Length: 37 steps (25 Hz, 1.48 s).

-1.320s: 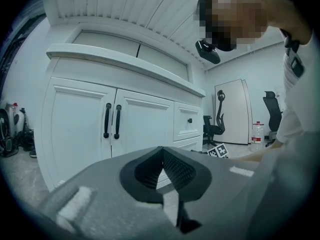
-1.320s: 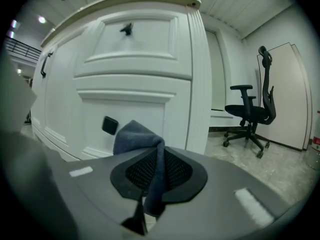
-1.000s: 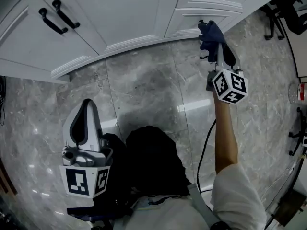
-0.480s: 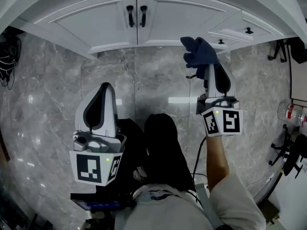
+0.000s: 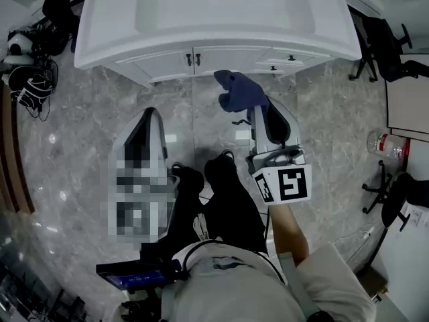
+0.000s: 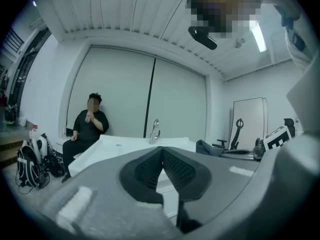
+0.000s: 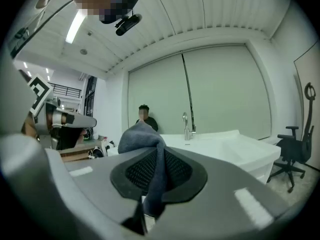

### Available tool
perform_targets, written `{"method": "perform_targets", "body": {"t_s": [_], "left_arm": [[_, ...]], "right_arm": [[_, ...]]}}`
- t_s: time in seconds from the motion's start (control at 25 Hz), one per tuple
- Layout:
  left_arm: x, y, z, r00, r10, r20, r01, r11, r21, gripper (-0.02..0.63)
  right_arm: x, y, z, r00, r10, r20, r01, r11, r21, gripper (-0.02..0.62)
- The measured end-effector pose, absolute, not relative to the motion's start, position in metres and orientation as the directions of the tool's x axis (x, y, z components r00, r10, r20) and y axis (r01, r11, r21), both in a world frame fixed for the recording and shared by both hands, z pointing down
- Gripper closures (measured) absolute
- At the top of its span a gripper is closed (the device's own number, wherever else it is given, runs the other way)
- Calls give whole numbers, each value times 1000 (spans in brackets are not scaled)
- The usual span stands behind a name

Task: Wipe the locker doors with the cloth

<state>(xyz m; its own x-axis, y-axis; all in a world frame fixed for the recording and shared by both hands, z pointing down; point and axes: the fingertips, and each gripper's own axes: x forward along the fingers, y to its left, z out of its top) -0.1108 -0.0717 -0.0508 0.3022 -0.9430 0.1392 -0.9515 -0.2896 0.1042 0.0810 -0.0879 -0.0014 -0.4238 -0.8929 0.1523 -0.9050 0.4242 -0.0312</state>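
Head view: the right gripper (image 5: 260,113) reaches forward over the grey floor (image 5: 322,126) on an outstretched forearm (image 5: 289,230). The blue cloth (image 5: 236,92) is bunched at its tip, near the white locker doors (image 5: 194,59) but apart from them. The left gripper (image 5: 149,116) is held alongside. Left gripper view: its 2 fingers (image 6: 150,170) meet, with nothing between them. Right gripper view: the fingers (image 7: 136,171) clamp the cloth (image 7: 142,136), which runs down between them and puffs out above

White sink unit (image 5: 107,45) on grey, seemingly marble floor (image 5: 74,153); office chair (image 7: 292,154) nearby.
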Motion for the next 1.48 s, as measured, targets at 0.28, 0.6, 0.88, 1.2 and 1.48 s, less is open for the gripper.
{"method": "perform_targets", "body": {"t_s": [0.28, 0.6, 0.88, 1.2, 1.48], "left_arm": [[-88, -65, -195, 311, -948, 68, -950, -308, 52, 604], [-36, -58, -280, 319, -948, -25, -948, -319, 12, 604], [-51, -63, -291, 305, -952, -41, -952, -305, -10, 604], [-75, -62, -296, 300, -952, -52, -954, -300, -19, 604], [-26, -58, -312, 313, -948, -56, -950, -312, -24, 604]], "right_arm": [[87, -64, -145, -445, -892, 82, -896, 444, -24, 557], [140, -47, -233, -427, -904, 18, -904, 426, -20, 561], [138, -57, -238, -407, -913, 12, -912, 406, -52, 561], [107, -55, -241, -430, -903, 4, -901, 429, -64, 560], [154, -50, -256, -433, -902, -3, -899, 432, -67, 560]]}}
